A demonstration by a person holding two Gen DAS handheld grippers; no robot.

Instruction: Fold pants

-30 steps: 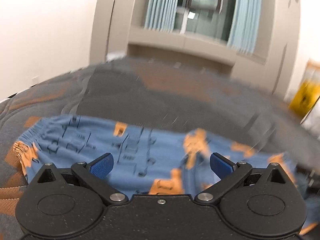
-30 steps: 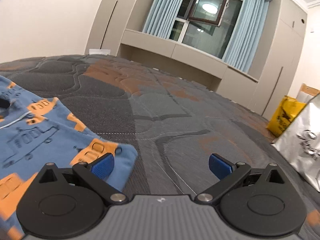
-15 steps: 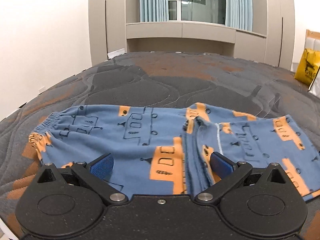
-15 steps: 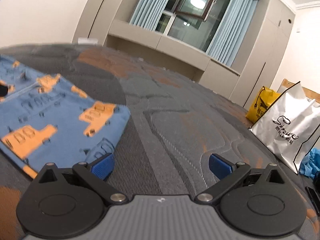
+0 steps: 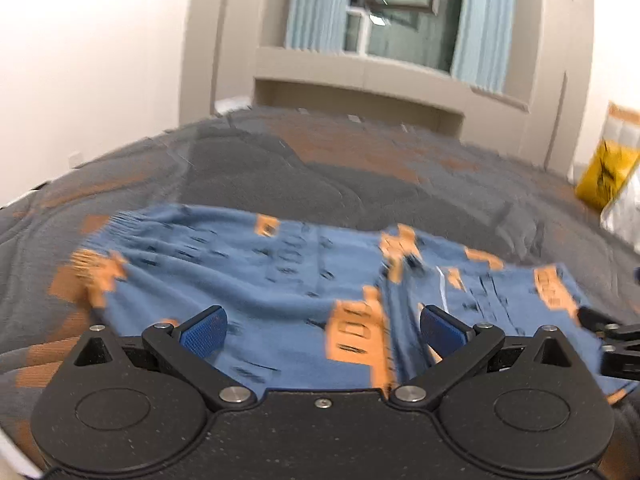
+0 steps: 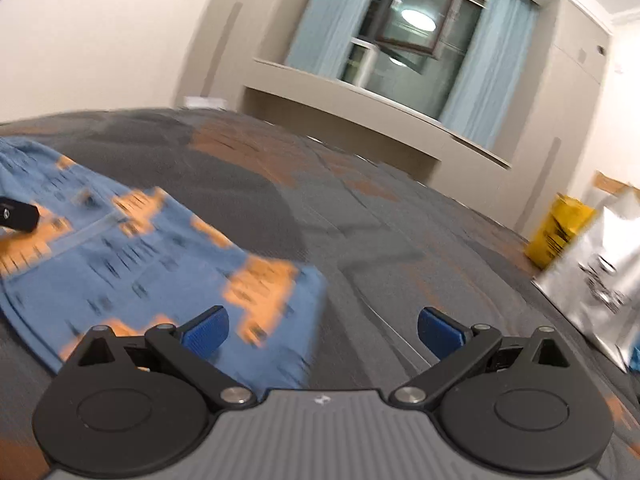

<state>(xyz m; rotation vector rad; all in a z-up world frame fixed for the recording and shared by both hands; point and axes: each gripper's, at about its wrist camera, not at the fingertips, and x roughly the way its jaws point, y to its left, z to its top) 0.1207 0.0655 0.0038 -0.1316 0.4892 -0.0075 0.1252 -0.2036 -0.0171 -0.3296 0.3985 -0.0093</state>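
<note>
Left gripper (image 5: 320, 330) agape | right gripper (image 6: 320, 330) agape | pants (image 5: 280, 272) seemingly flat on bed (image 5: 320, 168)

pants (image 5: 280, 280): 1; claws: 2 (image 5: 320, 332) (image 6: 320, 332); bags: 2 (image 6: 556, 224) (image 6: 596, 276); window (image 6: 400, 36): 1

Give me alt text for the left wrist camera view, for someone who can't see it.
Blurred fisheye view along the open left gripper, held over blue pants with orange prints that lie spread on a grey and orange quilted bed. Part of the right gripper shows at the right edge; a curtained window and a yellow bag stand behind.
</note>
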